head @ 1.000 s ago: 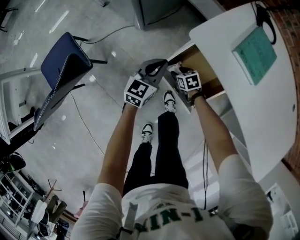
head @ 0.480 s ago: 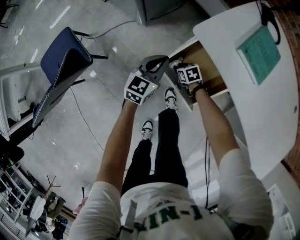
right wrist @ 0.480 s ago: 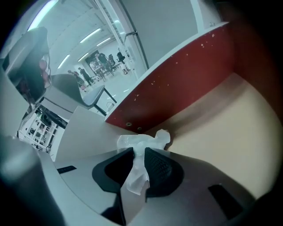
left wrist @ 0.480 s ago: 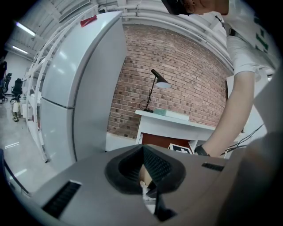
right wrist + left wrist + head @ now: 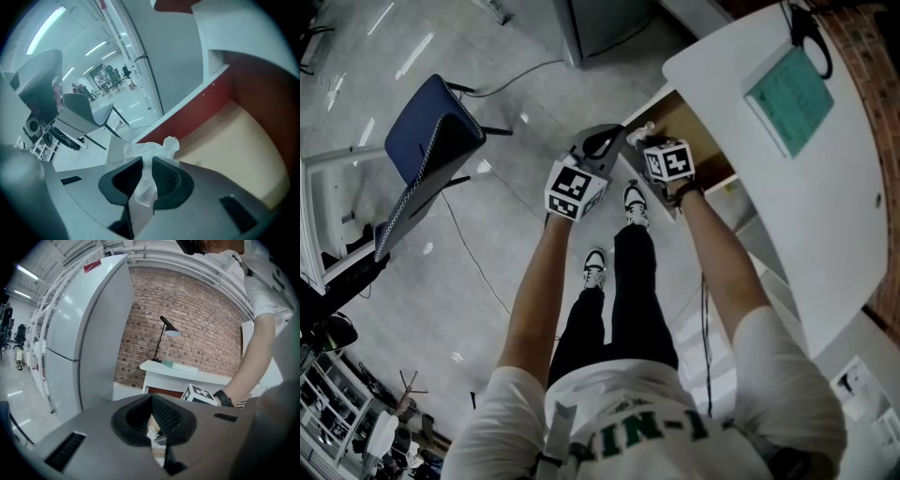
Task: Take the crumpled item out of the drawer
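A white crumpled paper (image 5: 152, 149) sticks up between the pads of my right gripper (image 5: 146, 174), whose jaws are closing and pinch it. The gripper hangs over the tan floor of the open drawer (image 5: 234, 140), near its red-brown wall. From the head view, the right gripper (image 5: 639, 141) is at the drawer's (image 5: 694, 117) front corner with the paper (image 5: 646, 127) at its tip. My left gripper (image 5: 605, 142) is just to its left, outside the drawer, jaws together and holding nothing. Through the left gripper (image 5: 151, 401) the paper (image 5: 152, 433) shows faintly.
The drawer belongs to a white desk (image 5: 825, 206) with a green book (image 5: 787, 89) and a black lamp base (image 5: 804, 23) on top. A blue chair (image 5: 431, 141) stands on the grey floor to the left. The person's legs and shoes (image 5: 595, 267) are below the grippers.
Both grippers stay together at the drawer's front corner, shifted slightly left in the head view. The paper stays at the right gripper's tip.
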A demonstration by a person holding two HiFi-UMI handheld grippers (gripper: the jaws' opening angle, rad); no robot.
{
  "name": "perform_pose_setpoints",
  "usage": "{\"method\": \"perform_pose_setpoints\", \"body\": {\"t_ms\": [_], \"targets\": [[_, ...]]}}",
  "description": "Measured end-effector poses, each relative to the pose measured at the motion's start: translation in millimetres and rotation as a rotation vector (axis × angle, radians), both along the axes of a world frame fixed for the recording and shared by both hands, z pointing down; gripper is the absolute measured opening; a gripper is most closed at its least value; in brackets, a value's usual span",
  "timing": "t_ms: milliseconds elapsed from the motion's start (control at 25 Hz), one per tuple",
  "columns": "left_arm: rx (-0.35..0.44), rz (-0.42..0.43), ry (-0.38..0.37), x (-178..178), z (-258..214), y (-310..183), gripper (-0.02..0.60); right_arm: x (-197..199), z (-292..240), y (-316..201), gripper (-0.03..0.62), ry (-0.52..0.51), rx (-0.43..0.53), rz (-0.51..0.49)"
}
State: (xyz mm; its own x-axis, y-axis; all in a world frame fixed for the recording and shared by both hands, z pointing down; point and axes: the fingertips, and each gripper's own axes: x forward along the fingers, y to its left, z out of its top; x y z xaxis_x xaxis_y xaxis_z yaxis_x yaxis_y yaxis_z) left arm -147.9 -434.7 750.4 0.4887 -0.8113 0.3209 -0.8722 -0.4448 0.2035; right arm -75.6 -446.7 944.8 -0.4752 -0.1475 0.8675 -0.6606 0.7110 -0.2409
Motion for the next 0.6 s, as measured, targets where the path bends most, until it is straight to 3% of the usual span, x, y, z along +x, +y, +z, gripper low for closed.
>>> {"method": "perform_pose_setpoints", "body": {"t_ms": [240,600], "targets": [[-0.016,-0.010,-0.020,1,-24,20,-0.005,9,-49,11,0.066,-0.037,0.050,0.046],[-0.008,-0.020,-0.026,20,-93,63,-0.005,45,-141,58,0.064,-0.102,0.055,0.212]]}}
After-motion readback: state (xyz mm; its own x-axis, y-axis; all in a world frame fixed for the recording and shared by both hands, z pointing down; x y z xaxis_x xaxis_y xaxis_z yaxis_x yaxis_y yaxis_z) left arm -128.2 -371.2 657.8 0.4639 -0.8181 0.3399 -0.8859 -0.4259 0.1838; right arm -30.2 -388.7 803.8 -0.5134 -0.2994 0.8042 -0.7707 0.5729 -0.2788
